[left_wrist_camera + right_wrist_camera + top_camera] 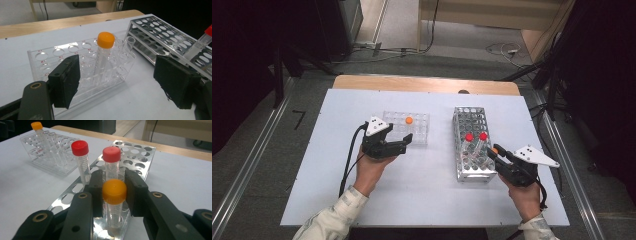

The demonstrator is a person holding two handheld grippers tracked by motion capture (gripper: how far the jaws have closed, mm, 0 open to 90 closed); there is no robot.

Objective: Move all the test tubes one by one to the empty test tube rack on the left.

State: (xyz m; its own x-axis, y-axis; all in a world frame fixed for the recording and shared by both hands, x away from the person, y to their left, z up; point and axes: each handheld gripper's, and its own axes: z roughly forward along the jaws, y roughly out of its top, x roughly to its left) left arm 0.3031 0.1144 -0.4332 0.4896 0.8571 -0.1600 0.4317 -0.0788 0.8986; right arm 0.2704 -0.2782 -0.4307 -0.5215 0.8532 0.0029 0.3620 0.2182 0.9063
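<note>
Sorting is partly done: one orange-capped tube (105, 53) is seated in the clear rack (422, 131); another orange-capped tube (114, 195) is clamped by the right gripper (114, 191) in the metal rack (460, 150), beside two red-capped tubes (80, 160). The left gripper (117, 85) is held with jaws apart.

Left gripper (406, 140): jaws spread wide, nothing between them, just left of the metal rack (472, 172). Right gripper (493, 151): jaws clamped on an orange-capped tube (114, 195) at that rack's near right corner.
</note>
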